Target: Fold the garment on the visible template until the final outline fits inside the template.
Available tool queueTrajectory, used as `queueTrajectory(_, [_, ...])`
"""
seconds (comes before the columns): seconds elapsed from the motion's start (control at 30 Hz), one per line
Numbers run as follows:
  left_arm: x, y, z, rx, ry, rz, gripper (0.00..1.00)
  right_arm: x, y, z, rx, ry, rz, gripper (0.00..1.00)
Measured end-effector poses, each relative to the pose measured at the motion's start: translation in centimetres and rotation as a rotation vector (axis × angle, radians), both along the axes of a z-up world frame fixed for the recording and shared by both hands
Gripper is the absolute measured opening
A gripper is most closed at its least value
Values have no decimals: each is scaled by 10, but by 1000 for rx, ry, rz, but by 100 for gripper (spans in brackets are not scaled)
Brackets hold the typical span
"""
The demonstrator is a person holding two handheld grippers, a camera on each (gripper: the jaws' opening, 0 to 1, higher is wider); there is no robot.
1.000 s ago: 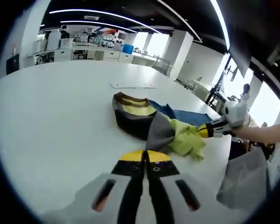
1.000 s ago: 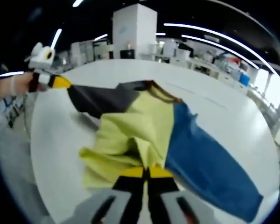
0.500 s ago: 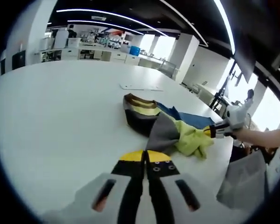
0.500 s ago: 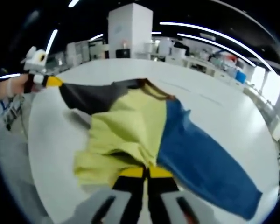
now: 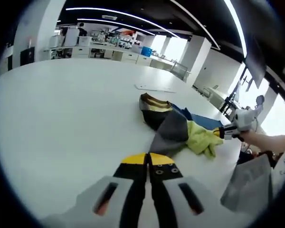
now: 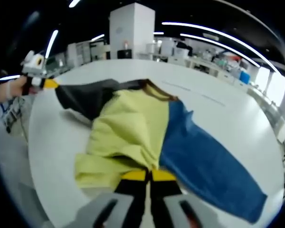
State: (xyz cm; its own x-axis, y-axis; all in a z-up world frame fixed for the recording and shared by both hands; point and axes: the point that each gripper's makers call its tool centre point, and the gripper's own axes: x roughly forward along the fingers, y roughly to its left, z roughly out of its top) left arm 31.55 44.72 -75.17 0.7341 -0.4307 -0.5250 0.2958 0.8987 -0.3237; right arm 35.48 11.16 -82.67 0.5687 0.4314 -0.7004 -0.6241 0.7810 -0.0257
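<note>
The garment [image 6: 133, 128] lies on the white table [image 5: 61, 118], with a yellow middle, a blue part [image 6: 204, 161] and a dark grey sleeve [image 6: 85, 97]. My left gripper [image 5: 147, 157] is shut on the end of the grey sleeve [image 5: 171, 133], which stretches away from its jaws to the heap [image 5: 156, 107]. In the right gripper view the left gripper [image 6: 50, 83] holds that sleeve out at the far left. My right gripper [image 6: 148, 174] is shut on the yellow hem. It shows as the right gripper [image 5: 222, 133] in a hand beside the yellow cloth [image 5: 202, 140]. A flat pale sheet [image 5: 154, 88] lies beyond the garment.
The table edge curves close behind both grippers. A grey bag-like shape [image 5: 249, 185] hangs off the table's right side. Desks and shelves [image 5: 99, 50] line the far room, and a white pillar [image 6: 133, 31] stands behind the table.
The left gripper has drawn the grey sleeve further out from the heap, and the garment looks smaller in its view. In the right gripper view the yellow cloth lies flatter and wider.
</note>
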Motion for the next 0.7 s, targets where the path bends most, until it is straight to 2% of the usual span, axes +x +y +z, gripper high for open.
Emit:
queueTrajectory(0.1, [-3, 15, 0, -4, 10, 25, 0, 0, -1, 0, 0, 2, -2, 0])
queueTrajectory(0.3, [-12, 39, -6, 30, 38, 69, 0, 0, -2, -2, -1, 3, -4, 0])
queueTrajectory(0.33, [-13, 48, -7, 32, 42, 79, 0, 0, -2, -2, -2, 3, -3, 0])
queueTrajectory(0.53, [-13, 71, -18, 46, 75, 111, 0, 0, -3, -2, -8, 4, -1, 0])
queueTrajectory(0.7, [-13, 78, -22, 57, 97, 129, 0, 1, -5, -3, -15, 4, -4, 0])
